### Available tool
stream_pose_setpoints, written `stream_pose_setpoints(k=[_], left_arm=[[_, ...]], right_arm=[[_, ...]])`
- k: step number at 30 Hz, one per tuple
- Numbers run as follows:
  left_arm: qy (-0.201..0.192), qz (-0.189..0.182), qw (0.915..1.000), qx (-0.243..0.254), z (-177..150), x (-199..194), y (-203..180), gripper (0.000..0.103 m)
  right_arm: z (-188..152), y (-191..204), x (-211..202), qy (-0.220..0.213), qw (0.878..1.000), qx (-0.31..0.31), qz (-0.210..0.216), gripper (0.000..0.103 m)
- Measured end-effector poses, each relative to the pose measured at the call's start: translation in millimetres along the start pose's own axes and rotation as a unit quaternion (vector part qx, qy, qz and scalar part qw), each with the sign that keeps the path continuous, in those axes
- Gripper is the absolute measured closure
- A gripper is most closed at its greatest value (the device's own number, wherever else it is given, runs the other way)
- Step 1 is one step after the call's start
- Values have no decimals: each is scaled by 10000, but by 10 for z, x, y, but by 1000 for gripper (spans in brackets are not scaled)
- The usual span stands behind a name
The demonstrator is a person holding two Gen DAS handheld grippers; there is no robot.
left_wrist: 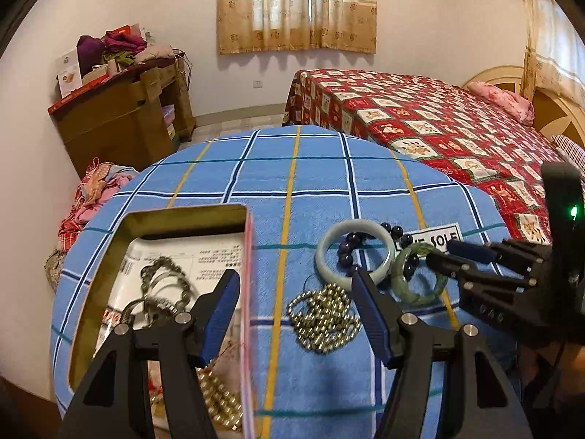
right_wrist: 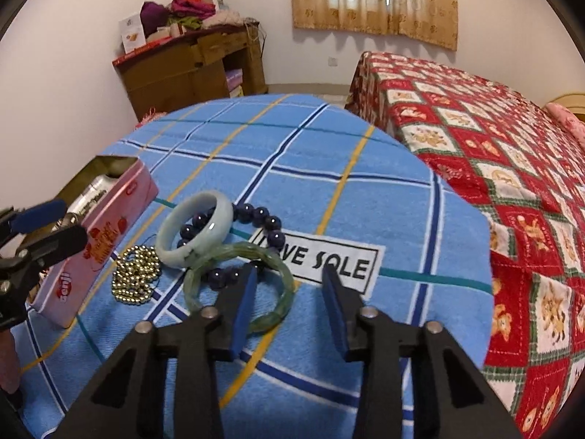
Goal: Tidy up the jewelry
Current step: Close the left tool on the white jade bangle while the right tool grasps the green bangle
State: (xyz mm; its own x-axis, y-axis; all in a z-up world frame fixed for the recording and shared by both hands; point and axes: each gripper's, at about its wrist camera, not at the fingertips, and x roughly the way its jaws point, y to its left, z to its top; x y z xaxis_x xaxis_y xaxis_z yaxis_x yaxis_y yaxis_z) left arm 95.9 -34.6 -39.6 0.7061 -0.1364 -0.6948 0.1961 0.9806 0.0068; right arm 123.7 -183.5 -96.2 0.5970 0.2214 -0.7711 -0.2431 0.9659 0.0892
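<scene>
1. You are working over a round table draped in a blue plaid cloth (right_wrist: 384, 197), with a bed under a red patterned quilt (right_wrist: 512, 168) beyond it at about two o'clock in the right wrist view.
2. You are holding the left gripper (left_wrist: 296, 285) with its jaws spread wide and nothing between them. One finger is hanging over the open tin (left_wrist: 161, 223), the other over the bare cloth beside it.
3. The tin, at about eight o'clock in the left wrist view, is already holding several pieces: a dark beaded bracelet (left_wrist: 164, 270), thin metal bangles, and a string of gold beads near its lower edge. That part of the sorting is looking done.
4. Four pieces are still lying on the cloth: a pale jade bangle (right_wrist: 197, 230), a dark purple bead bracelet (right_wrist: 263, 219) threaded under it, a green bangle (right_wrist: 241, 285), and a heap of gold ball chain (right_wrist: 137, 274).
5. You are bringing the right gripper (right_wrist: 289, 274) onto the green bangle. One finger is sitting inside the ring and the other outside, so its far side is lying between them, but the jaws are part-open and not yet pressing on it.
6. Judging by this, you are roughly halfway.
</scene>
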Motion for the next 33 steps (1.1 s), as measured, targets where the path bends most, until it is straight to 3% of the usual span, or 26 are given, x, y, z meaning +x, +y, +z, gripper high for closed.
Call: stream_pose_setpoints(k=[2, 5, 14, 22, 30, 33], left_arm=[[6, -14, 10000, 22, 20, 28, -40, 39], [-5, -91, 9999, 58, 30, 70, -116, 39], [56, -295, 9989, 355, 5, 177, -395, 39], [196, -338, 9972, 633, 43, 389, -615, 40], [424, -484, 9952, 743, 41, 615, -698, 65], [350, -415, 9944, 911, 40, 611, -740, 81]], right_arm=[[-28, -14, 29, 69, 9999, 8, 108, 85], [-54, -7, 6, 54, 9997, -40, 216, 93], [-109, -64, -206, -333, 9994, 69, -20, 93], [-106, -193, -163, -314, 9993, 192, -89, 93], [-137, -168, -143, -316, 9994, 146, 15, 93], [-148, -161, -139, -318, 9994, 128, 38, 93]])
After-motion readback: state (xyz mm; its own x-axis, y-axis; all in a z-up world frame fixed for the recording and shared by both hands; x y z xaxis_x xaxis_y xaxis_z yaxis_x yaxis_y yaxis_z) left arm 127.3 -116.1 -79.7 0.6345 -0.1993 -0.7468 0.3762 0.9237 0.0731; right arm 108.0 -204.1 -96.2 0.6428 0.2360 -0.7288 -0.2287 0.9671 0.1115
